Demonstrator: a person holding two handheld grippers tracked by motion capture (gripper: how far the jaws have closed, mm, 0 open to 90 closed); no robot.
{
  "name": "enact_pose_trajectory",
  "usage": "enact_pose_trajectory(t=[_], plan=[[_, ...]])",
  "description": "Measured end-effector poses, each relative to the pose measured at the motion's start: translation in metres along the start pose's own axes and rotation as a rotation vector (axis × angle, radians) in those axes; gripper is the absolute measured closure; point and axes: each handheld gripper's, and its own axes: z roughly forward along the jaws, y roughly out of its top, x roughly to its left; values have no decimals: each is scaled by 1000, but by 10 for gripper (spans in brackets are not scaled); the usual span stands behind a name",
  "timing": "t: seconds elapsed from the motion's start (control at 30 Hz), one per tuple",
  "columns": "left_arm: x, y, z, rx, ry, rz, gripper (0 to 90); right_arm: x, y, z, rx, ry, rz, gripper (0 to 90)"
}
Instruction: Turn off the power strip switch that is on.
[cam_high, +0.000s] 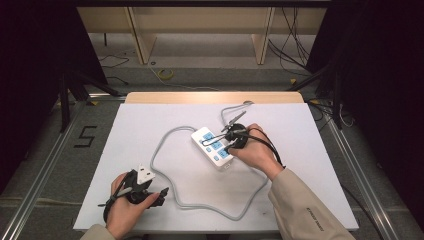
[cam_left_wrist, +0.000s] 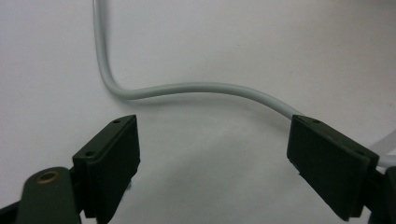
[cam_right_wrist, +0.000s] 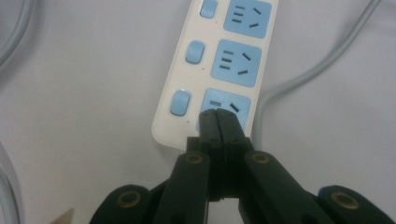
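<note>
A white power strip (cam_high: 207, 137) with several blue sockets and blue switches lies at the middle of the table, its grey cable (cam_high: 160, 150) looping toward the front. My right gripper (cam_high: 227, 146) hangs over the strip's near end. In the right gripper view its jaws are pressed together with nothing between them, and the right gripper (cam_right_wrist: 218, 113) has its tips over the nearest blue socket of the power strip (cam_right_wrist: 175, 74). My left gripper (cam_high: 159, 196) rests at the front left. The left gripper (cam_left_wrist: 215, 126) stands wide open, with the grey cable (cam_left_wrist: 196, 87) curving just beyond its pads.
The white table top (cam_high: 310, 150) has a wooden strip (cam_high: 215, 97) along its far edge. Metal rails (cam_high: 45, 165) run along both sides on the floor, with a taped "5" (cam_high: 86, 136) at the left. Loose floor cables (cam_high: 165, 75) lie behind the table.
</note>
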Motion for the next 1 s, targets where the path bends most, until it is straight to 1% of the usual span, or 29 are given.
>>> enact_pose_trajectory(t=[1.0], plan=[[0, 0, 0, -1, -2, 2, 170, -2, 18, 11, 4, -5, 8, 900]])
